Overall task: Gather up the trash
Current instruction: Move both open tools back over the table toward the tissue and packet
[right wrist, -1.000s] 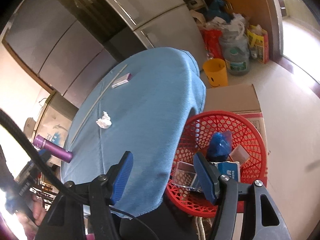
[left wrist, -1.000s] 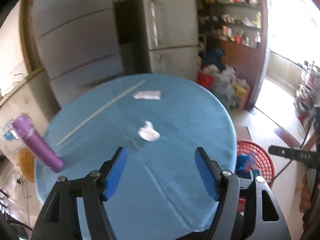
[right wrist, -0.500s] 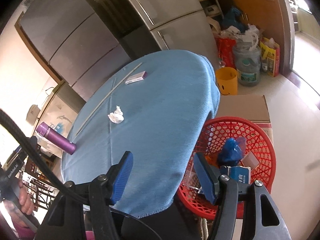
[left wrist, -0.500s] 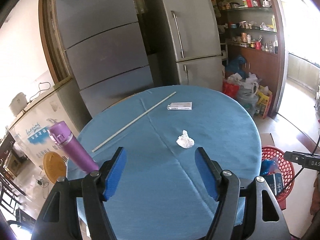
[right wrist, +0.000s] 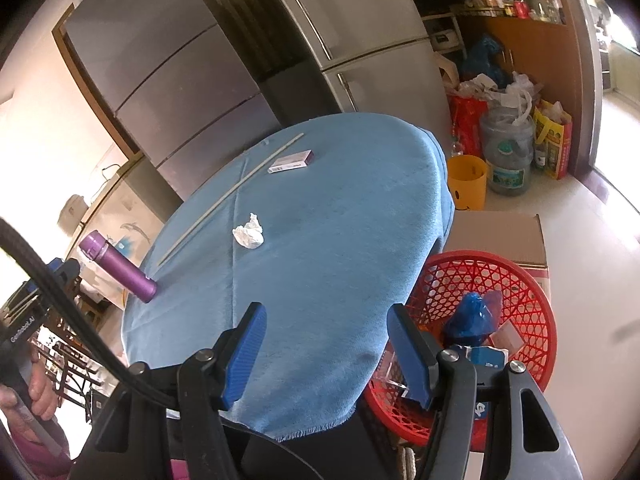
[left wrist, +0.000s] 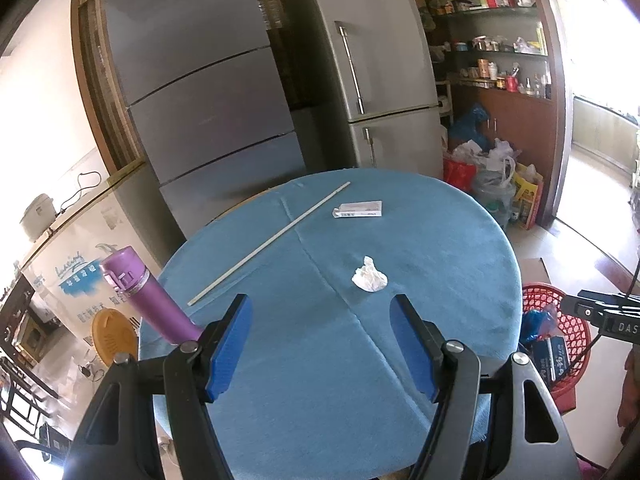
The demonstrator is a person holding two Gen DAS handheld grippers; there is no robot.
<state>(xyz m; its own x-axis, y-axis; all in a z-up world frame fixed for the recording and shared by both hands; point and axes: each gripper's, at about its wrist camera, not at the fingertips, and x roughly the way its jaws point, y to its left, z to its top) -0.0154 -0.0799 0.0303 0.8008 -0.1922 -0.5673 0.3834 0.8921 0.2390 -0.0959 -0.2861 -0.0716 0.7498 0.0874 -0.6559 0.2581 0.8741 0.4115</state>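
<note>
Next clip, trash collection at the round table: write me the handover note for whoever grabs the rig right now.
Left tongs: open, empty, over the near part of the blue table.
Right tongs: open, empty, over the table's edge beside the red basket.
On the table: crumpled tissue, small flat box, long thin stick, purple bottle.
Done: basket already holds a blue bag and some packaging.
Left: tissue, box and probably the stick; the bottle likely stays.

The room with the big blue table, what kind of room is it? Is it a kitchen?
Probably a home kitchen or dining area. Two tall grey fridges stand behind the round table, shelves of jars and bottles fill the corner, and a red basket holding trash sits on the floor.
</note>
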